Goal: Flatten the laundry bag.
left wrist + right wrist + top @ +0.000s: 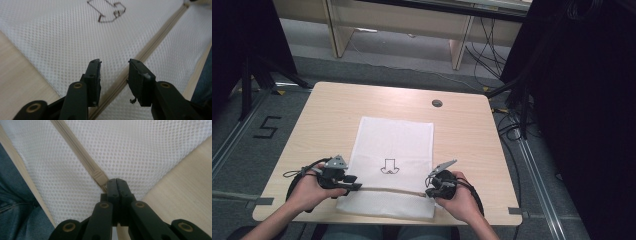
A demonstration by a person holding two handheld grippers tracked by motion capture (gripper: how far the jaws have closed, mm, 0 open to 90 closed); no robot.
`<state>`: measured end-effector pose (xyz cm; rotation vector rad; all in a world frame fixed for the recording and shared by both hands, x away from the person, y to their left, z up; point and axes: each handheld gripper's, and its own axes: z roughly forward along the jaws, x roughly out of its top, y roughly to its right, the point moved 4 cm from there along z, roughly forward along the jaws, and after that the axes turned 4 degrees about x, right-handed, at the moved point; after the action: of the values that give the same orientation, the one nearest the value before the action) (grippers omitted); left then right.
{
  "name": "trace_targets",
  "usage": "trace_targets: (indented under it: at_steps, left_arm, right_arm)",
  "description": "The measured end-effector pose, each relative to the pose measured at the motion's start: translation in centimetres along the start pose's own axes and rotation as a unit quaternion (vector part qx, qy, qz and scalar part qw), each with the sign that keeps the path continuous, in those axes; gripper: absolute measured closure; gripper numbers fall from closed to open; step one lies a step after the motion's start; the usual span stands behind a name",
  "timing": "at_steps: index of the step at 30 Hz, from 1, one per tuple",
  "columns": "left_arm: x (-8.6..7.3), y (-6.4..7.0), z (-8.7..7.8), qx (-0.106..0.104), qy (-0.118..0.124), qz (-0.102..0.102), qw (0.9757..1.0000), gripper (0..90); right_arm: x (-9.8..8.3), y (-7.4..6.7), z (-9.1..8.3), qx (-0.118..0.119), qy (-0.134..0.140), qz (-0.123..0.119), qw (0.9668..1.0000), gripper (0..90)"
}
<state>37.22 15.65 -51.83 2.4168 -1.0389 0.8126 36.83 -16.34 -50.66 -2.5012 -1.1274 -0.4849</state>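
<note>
While the left gripper [113, 75] hangs spread over the zip [160, 35], right gripper [116, 182] pinches mesh bag's [394, 137] zip end.

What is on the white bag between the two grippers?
A beige zipper runs across the white mesh bag from the left gripper to the right gripper. The high view shows it best.

Item count: one white mesh bag [394, 150] lies on one surface [462, 130]. The bag carries one beige zipper [387, 190] and one printed outline mark [389, 167]. Two claws: left claw [357, 186], right claw [428, 193].
</note>
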Motion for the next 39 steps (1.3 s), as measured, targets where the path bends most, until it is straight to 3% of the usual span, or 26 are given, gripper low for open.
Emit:
trace_targets:
  at_steps: [1,4,5,7,12,13,14,15,16,17,18,19,20,22,23,24,26,27,28,31,33,36,39]
  left_arm:
    - [-0.2,0.1,0.4,-0.002,-0.005,-0.01,0.9999,63.9]
    - [-0.4,0.3,0.8,-0.006,-0.016,-0.008,0.9998,66.0]
    - [-0.6,0.0,0.8,-0.007,-0.045,0.027,0.9986,66.1]
    - [-0.7,0.1,1.0,-0.008,-0.054,0.033,0.9979,66.2]
    - [-0.6,0.3,1.3,-0.011,-0.046,0.021,0.9987,66.4]
    - [-0.5,0.5,1.5,-0.012,-0.035,0.006,0.9993,66.3]
    - [-0.5,0.5,1.5,-0.012,-0.035,0.006,0.9993,66.2]
    - [-0.5,0.1,1.3,-0.013,-0.055,0.038,0.9977,66.2]
    - [-0.4,0.5,1.5,-0.013,-0.04,0.016,0.999,66.2]
    - [-0.4,0.5,1.6,-0.013,-0.038,0.014,0.9991,66.1]
    - [-0.5,0.3,1.4,-0.013,-0.05,0.032,0.9981,66.1]
    - [-0.4,0.6,1.6,-0.013,-0.031,0.006,0.9994,66.0]
    - [-0.4,0.7,1.7,-0.014,-0.023,-0.003,0.9996,66.0]
    - [-0.5,0.2,1.4,-0.015,-0.05,0.026,0.9983,65.8]
    - [-0.5,0.4,1.5,-0.017,-0.038,0.006,0.9991,65.5]
    - [-0.3,0.7,1.7,-0.017,-0.018,-0.014,0.9996,65.1]
    - [-0.3,0.6,1.6,-0.016,-0.021,-0.009,0.9996,63.8]
    - [-0.3,0.7,1.6,-0.016,-0.02,-0.015,0.9996,63.8]
    - [0.0,0.8,1.5,-0.024,-0.008,-0.031,0.9992,61.8]
    - [0.5,0.9,1.4,-0.029,0.009,-0.042,0.9987,60.1]
    - [0.7,0.9,1.4,-0.032,0.018,-0.054,0.9979,57.6]
    - [1.1,1.1,1.3,-0.038,0.031,-0.071,0.9963,53.0]
    - [1.2,1.2,1.3,-0.036,0.036,-0.066,0.9966,51.1]
  right_arm:
    - [-0.1,0.0,0.2,-0.003,-0.005,0.001,1.0,90.0]
    - [-0.3,0.3,0.6,-0.003,-0.013,-0.004,0.9999,90.0]
    - [-0.4,0.3,0.6,-0.001,-0.018,0.012,0.9998,90.0]
    - [-0.5,0.3,0.7,-0.001,-0.022,0.015,0.9996,90.0]
    - [-0.5,0.6,0.8,-0.009,-0.027,0.012,0.9995,90.0]
    - [-0.5,0.6,0.8,-0.011,-0.029,0.011,0.9995,90.0]
    - [-0.5,0.6,0.8,-0.011,-0.029,0.011,0.9995,90.0]
    - [-0.5,0.6,0.8,-0.019,-0.034,0.011,0.9992,90.0]
    - [-0.5,0.6,0.8,-0.02,-0.035,0.01,0.9991,90.0]
    - [-0.6,0.5,0.8,-0.021,-0.039,0.017,0.9989,90.0]
    - [-0.6,0.5,0.7,-0.024,-0.039,0.011,0.9989,90.0]
    - [-0.6,0.5,0.8,-0.022,-0.038,0.017,0.9989,90.0]
    - [-0.7,0.5,0.8,-0.022,-0.037,0.016,0.9989,90.0]
    - [-0.7,0.7,0.7,-0.02,-0.037,0.012,0.9991,90.0]
    - [-0.7,0.7,0.8,-0.018,-0.036,0.012,0.9991,90.0]
    - [-0.8,0.6,0.7,-0.015,-0.035,0.027,0.9989,90.0]
    - [-0.8,0.7,0.7,-0.015,-0.032,0.022,0.9991,89.9]
    - [-0.8,0.9,0.7,-0.012,-0.027,0.012,0.9995,88.4]
    - [-0.9,0.8,0.5,-0.009,-0.014,0.025,0.9996,83.4]
    - [-0.8,0.9,-0.4,-0.026,0.013,0.03,0.9991,81.5]
    - [-0.6,1.1,-1.4,-0.03,0.048,0.051,0.9971,80.4]
    - [-0.8,1.7,-2.2,-0.05,0.082,0.06,0.9936,76.4]
    - [-1.1,2.0,-2.2,-0.057,0.095,0.065,0.9917,75.7]
